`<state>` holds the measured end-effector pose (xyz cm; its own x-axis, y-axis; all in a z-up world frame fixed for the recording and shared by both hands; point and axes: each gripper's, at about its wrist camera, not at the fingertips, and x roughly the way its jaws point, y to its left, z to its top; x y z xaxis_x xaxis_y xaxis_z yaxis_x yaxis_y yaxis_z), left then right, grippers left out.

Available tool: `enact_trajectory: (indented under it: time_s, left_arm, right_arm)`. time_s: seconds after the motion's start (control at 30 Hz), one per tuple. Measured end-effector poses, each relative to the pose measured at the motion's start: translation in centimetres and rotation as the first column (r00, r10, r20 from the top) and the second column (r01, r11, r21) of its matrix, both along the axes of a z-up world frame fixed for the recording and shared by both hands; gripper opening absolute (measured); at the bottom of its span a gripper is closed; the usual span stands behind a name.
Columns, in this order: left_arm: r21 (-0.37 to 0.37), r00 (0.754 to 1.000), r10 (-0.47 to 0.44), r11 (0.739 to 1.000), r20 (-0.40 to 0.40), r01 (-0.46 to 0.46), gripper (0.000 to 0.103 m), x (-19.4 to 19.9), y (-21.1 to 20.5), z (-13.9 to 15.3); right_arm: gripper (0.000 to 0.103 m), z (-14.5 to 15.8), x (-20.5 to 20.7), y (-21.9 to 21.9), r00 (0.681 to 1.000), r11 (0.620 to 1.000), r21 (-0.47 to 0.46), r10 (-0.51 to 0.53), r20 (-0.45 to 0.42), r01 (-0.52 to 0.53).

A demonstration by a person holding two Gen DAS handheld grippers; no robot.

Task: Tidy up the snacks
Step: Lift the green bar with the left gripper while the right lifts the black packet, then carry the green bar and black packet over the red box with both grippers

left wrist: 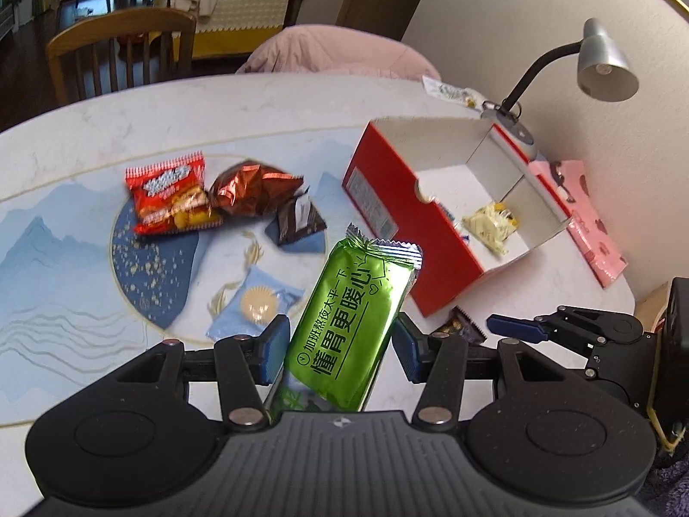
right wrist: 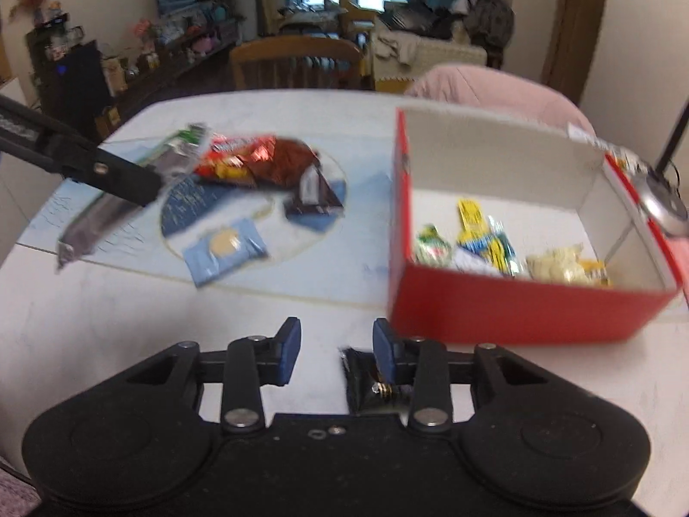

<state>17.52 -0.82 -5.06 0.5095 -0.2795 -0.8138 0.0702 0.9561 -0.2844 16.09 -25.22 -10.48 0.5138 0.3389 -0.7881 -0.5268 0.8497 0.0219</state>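
Note:
My left gripper (left wrist: 340, 344) is shut on a green foil snack bar (left wrist: 353, 327) and holds it above the table, left of the red box (left wrist: 387, 198). The box holds a pale yellow packet (left wrist: 491, 224). In the right wrist view the box (right wrist: 516, 314) also holds several green, yellow and blue packets (right wrist: 473, 241). My right gripper (right wrist: 336, 349) is open and empty, low over the table, with a small dark packet (right wrist: 366, 383) beside its right finger. The left gripper with the bar (right wrist: 112, 198) shows at the left there.
On the patterned mat lie a red packet (left wrist: 168, 194), a brown foil bag (left wrist: 249, 189), a dark packet (left wrist: 297, 219) and a light blue packet (left wrist: 258, 301). A desk lamp (left wrist: 603, 60) and a pink pouch (left wrist: 590, 224) stand beyond the box. Chairs stand behind the table.

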Motion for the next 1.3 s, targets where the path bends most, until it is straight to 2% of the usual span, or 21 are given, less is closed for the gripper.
enact_trajectory:
  time_s: [0.07,0.1,0.13,0.2,0.47,0.6,0.77,0.83,0.9,1.1,1.3]
  left_arm:
    - [0.001,1.000,0.005,1.000,-0.018,-0.005,0.051,-0.1,0.1,-0.5]
    - [0.005,1.000,0.008,1.000,-0.026,-0.008,0.051,-0.2,0.1,-0.7]
    - [0.010,0.999,0.010,1.000,-0.033,-0.009,0.051,-0.2,0.1,-0.9]
    - [0.015,0.999,0.015,1.000,-0.039,-0.014,0.051,-0.3,0.2,-1.0]
    - [0.035,0.998,0.034,0.999,-0.058,-0.032,0.051,-0.5,0.3,-1.5]
    - [0.039,0.997,0.035,0.999,-0.065,-0.033,0.051,-0.6,0.3,-1.6]
    - [0.038,0.997,0.037,0.999,-0.071,-0.035,0.051,-0.6,0.5,-1.8]
    - [0.037,0.997,0.036,0.999,-0.070,-0.034,0.051,-0.6,0.4,-1.8]
    - [0.036,0.997,0.032,0.999,-0.068,-0.029,0.051,-0.5,0.3,-1.8]
    - [0.032,0.998,0.007,0.999,-0.057,-0.005,0.051,-0.1,-0.3,-1.6]
    - [0.020,0.999,-0.034,0.999,-0.021,0.035,0.051,0.7,-1.8,-0.4]
  right_arm:
    - [0.046,-1.2,0.0,-0.8,1.000,1.000,-0.004,0.003,-0.017,-0.003]
    - [0.061,-1.8,0.1,-1.0,1.000,1.000,-0.022,-0.005,-0.019,0.005]
    - [0.081,-2.3,0.2,-1.3,1.000,0.999,-0.037,-0.023,-0.013,0.023]
    - [0.086,-3.2,0.7,-1.8,0.999,0.999,-0.018,-0.044,-0.019,0.044]
    - [0.086,-7.5,3.0,-1.1,0.992,0.990,-0.071,-0.123,-0.038,0.120]
    - [0.080,-7.8,3.0,-0.8,0.993,0.992,-0.058,-0.116,-0.025,0.114]
    - [0.064,-7.5,2.8,-0.8,0.994,0.993,-0.047,-0.108,-0.001,0.108]
    - [0.055,-7.1,2.5,-0.8,0.994,0.993,-0.043,-0.106,0.022,0.107]
    - [0.052,-6.9,2.3,-0.9,0.993,0.992,-0.044,-0.113,0.020,0.114]
    - [0.050,-5.0,1.5,-1.7,0.988,0.988,-0.035,-0.150,0.040,0.151]
    - [0.050,0.3,0.2,-3.1,0.984,0.989,0.002,-0.147,0.099,0.148]
